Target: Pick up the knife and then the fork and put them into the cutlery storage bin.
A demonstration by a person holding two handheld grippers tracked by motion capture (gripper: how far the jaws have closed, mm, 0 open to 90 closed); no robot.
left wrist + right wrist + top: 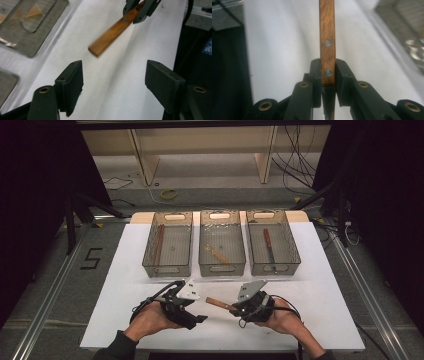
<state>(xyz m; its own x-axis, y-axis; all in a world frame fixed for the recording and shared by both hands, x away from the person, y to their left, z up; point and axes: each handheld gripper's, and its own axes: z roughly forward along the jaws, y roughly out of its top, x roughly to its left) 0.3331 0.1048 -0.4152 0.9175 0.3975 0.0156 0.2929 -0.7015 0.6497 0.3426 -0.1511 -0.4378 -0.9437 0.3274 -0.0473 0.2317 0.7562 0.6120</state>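
**Wooden-handled knife passed to the right gripper**

Nearest the person, the left gripper (199, 318) stood wide open with nothing between its jaws. The right gripper (328, 72) was clamped tight on the wooden-handled knife (327, 37), handle pointing toward the left gripper above the white table (310, 295). Beyond stood three mesh baskets (168, 270).

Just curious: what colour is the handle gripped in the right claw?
Warm reddish-brown wood handle with two silver rivets, clearest in the right gripper view.
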